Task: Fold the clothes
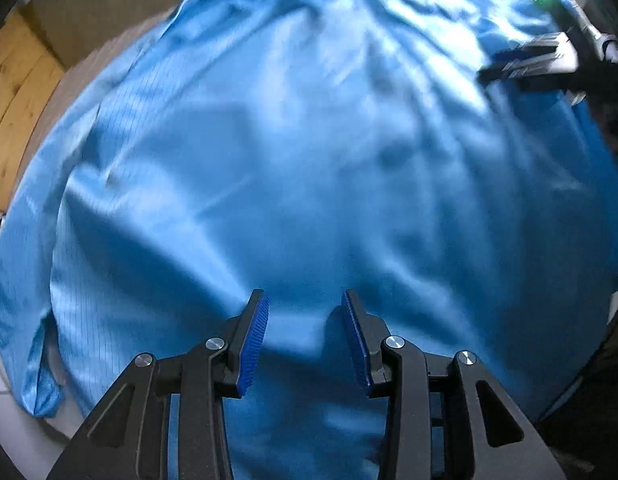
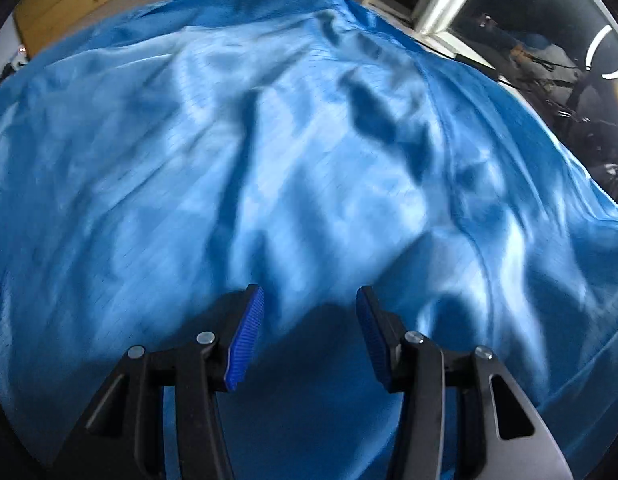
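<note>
The shiny blue satin garment (image 1: pixel 293 168) lies spread flat directly beneath both grippers; the left gripper (image 1: pixel 305 336) and right gripper (image 2: pixel 309 332) hang over it, jaws parted, grasping nothing.

Glossy, satin-smooth blue cloth garment (image 1: pixel 309 160), faintly grid-woven, creased. Matt black plastic fingers (image 1: pixel 245 332) with ribbed blue pads and shiny metal pins (image 1: pixel 215 343). Knotty bare wood boards (image 1: pixel 17 92) beside.

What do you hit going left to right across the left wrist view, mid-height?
Wooden boards → pale surface edge → blue garment → right tool, its jaws apart over the garment's right side.
</note>
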A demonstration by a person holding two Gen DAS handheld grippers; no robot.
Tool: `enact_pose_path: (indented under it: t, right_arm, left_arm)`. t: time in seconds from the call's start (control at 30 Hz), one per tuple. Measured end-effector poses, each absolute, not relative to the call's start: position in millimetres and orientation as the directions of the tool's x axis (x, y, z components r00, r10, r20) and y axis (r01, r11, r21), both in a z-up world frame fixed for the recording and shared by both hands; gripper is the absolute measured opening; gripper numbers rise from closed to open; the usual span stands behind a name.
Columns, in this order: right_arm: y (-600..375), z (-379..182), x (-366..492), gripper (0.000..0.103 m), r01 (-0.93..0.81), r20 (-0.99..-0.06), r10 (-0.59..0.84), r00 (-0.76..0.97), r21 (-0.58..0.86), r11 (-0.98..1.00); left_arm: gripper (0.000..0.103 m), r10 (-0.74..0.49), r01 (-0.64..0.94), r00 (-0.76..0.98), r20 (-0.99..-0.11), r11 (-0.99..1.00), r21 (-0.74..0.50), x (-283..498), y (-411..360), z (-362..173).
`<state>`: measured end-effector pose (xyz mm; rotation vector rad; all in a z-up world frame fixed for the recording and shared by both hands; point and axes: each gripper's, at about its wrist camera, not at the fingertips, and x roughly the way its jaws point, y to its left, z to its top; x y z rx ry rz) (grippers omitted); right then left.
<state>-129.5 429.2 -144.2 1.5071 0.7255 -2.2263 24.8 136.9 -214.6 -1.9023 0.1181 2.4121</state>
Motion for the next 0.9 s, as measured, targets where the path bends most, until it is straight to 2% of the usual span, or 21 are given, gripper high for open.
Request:
enact_pose_path:
  t: [0.17,0.33,0.57,0.67,0.8,0.9]
  right_arm:
    - [439.5,-144.2,-138.4,0.047,0.536,-0.925,0.014,-0.381,-0.233,-0.811]
    - [444.9,-142.9,-141.4,0.050,0.542,-0.929,0.008,-0.370,-0.222,-0.810]
    - [426.4,-132.2,-152.0,0.050,0.533,-0.930,0.052,-0.364,-0.253,-0.807]
    - [409.2,-115.5,-148.3,0.050,0.530,-0.934,0.002,-0.358,-0.205,-0.823]
    - [367.2,-92.8,-142.4,0.050,0.533,-0.927,-0.035,-0.372,-0.183,-0.826]
    - [337.4,-84.8,-142.9,0.050,0.546,-0.927,-0.056,-0.372,-0.169,-0.820]
  left_arm:
    - [0.050,-0.012,-0.014,-0.206,-0.978,-1.000,0.015,58.8,96.9,-214.5]
    - [0.048,-0.071,0.087,-0.138,-0.988,-0.994,0.060,107.0,50.4,-211.7]
    - [0.052,-0.226,0.239,-0.208,-0.952,-0.955,0.174,128.0,-40.9,-153.2]
    - [0.055,-0.286,0.194,-0.212,-0.935,-0.950,0.246,120.6,-59.9,-147.7]
    - [0.056,-0.323,0.011,-0.229,-0.918,-0.944,0.330,115.2,-51.6,-164.2]
    - [0.056,-0.288,-0.078,-0.237,-0.928,-0.947,0.313,105.9,-52.8,-179.9]
